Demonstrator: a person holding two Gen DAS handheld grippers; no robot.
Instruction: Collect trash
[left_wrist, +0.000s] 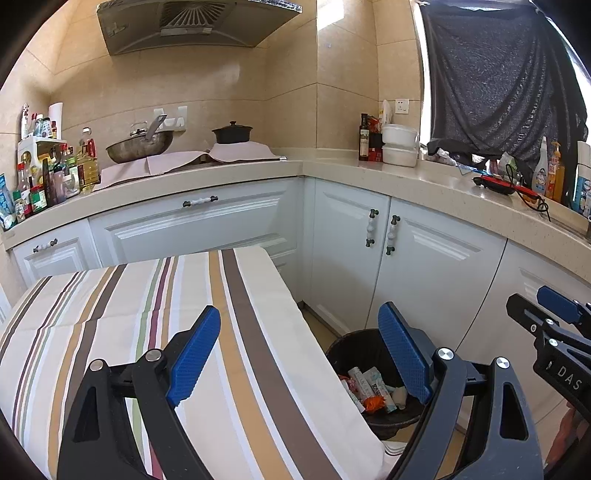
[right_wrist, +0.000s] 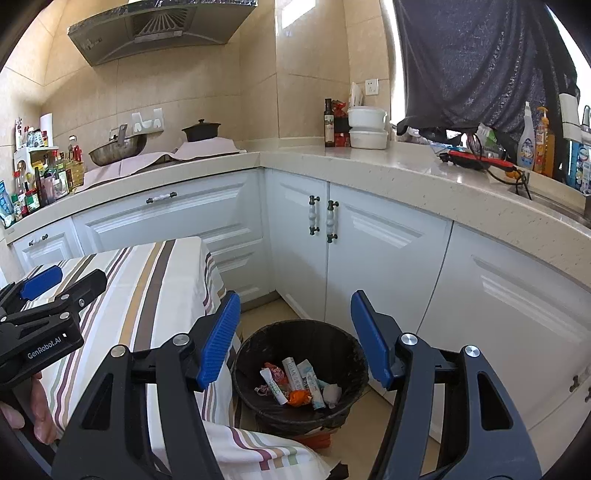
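Note:
A black trash bin (right_wrist: 255, 354) stands on the floor beside the striped-cloth table (right_wrist: 162, 280). It holds several wrappers, tubes and an orange scrap (right_wrist: 299, 397). It also shows in the left wrist view (left_wrist: 345, 347), partly hidden by the table edge and a finger. My right gripper (right_wrist: 295, 336) is open and empty above the bin. My left gripper (left_wrist: 299, 350) is open and empty over the table's right edge (left_wrist: 280, 295). Each gripper shows at the edge of the other's view: the right one (left_wrist: 554, 314), the left one (right_wrist: 55, 284).
White cabinets (right_wrist: 369, 236) run in an L behind the bin under a beige counter (right_wrist: 332, 158). A wok (left_wrist: 140, 146), black pot (left_wrist: 232, 133), bottles (left_wrist: 55, 173) and white tubs (right_wrist: 367, 127) sit on the counter. A dark cloth (right_wrist: 480, 62) hangs over the window.

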